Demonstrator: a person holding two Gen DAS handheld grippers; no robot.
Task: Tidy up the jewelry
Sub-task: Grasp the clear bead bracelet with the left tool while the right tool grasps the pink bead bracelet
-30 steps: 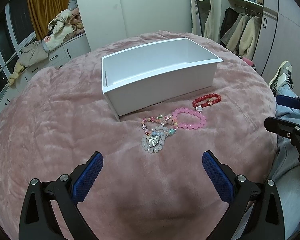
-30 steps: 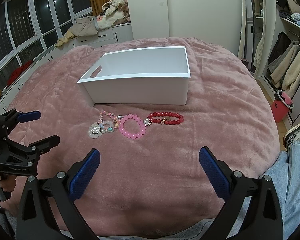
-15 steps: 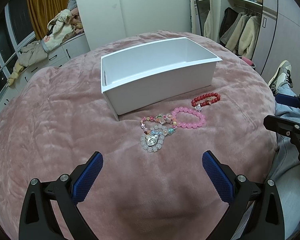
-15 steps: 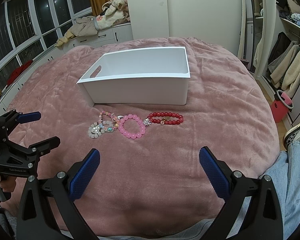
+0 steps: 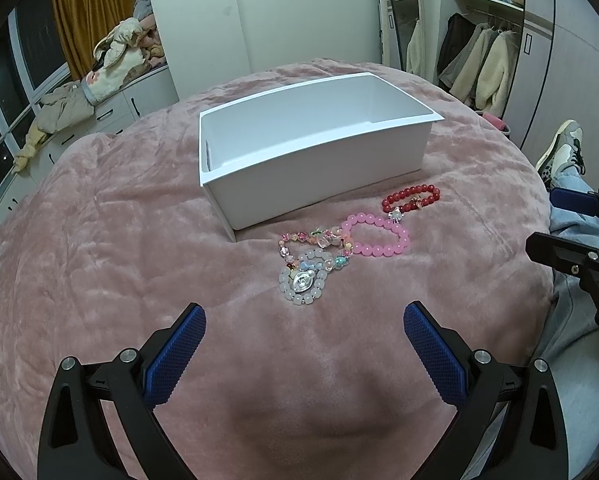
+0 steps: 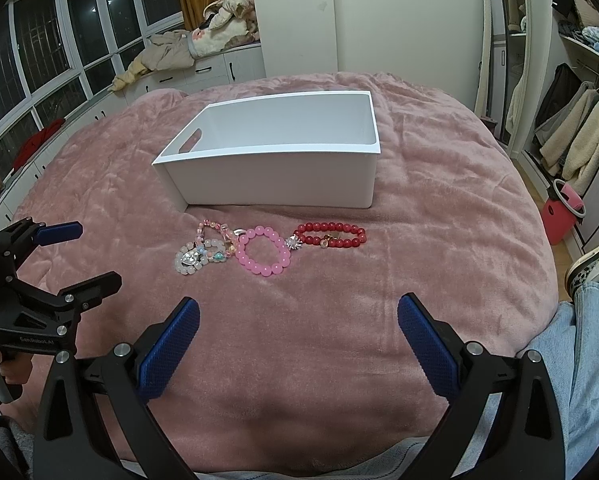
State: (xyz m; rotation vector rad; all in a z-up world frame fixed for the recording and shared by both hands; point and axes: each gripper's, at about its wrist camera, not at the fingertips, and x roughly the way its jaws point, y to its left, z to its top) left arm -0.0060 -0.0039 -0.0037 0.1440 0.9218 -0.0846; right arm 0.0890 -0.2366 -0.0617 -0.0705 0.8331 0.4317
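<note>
Bracelets point(image 5: 375, 236) and bin point(image 5: 319, 160) unmoved.

L tongs point(image 5: 304, 350): jaws wide apart, nothing held | R tongs point(image 6: 298, 342): jaws wide apart, nothing held

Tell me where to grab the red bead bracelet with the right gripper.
Take the red bead bracelet at its right end, coming from above with the open right gripper. It lies flat as a long loop on the pink blanket; its left end touches the pink bracelet, while the right end lies free.
</note>
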